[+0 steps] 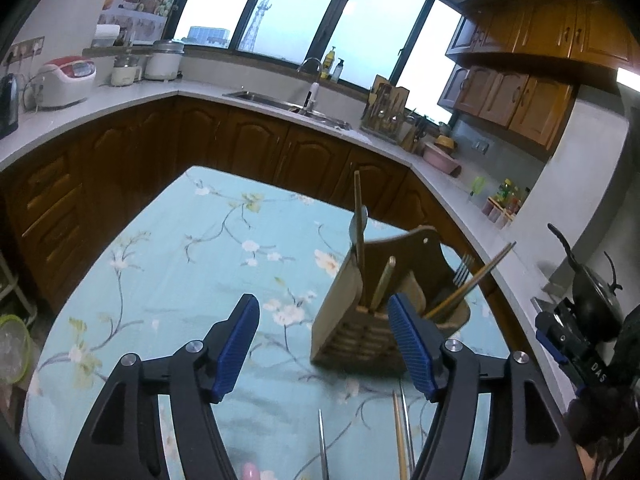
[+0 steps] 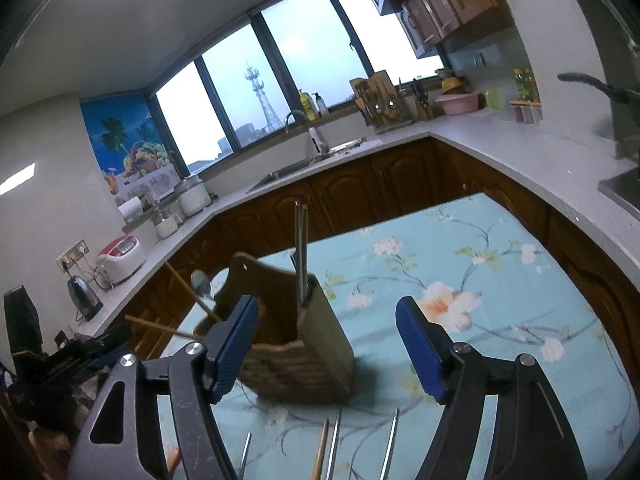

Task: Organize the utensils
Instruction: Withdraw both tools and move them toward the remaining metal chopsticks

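Tabletop (image 1: 168,264), covered in a teal floral cloth, carries one wooden utensil holder (image 1: 352,336), standing upright near its middle. Left claw (image 1: 324,344) is spread wide and empty, its right finger just in front of the holder. Right claw (image 2: 326,344) is likewise wide open, gripping nothing, the holder between and beyond its fingers. In the holder, left wrist view: one spoon (image 1: 357,224), one fork (image 1: 463,270), and several chopsticks (image 1: 472,280); exact count unclear. Loose on the cloth in front of the holder, right wrist view: four slender utensils (image 2: 390,446), one wooden and three metallic, types not discernible.
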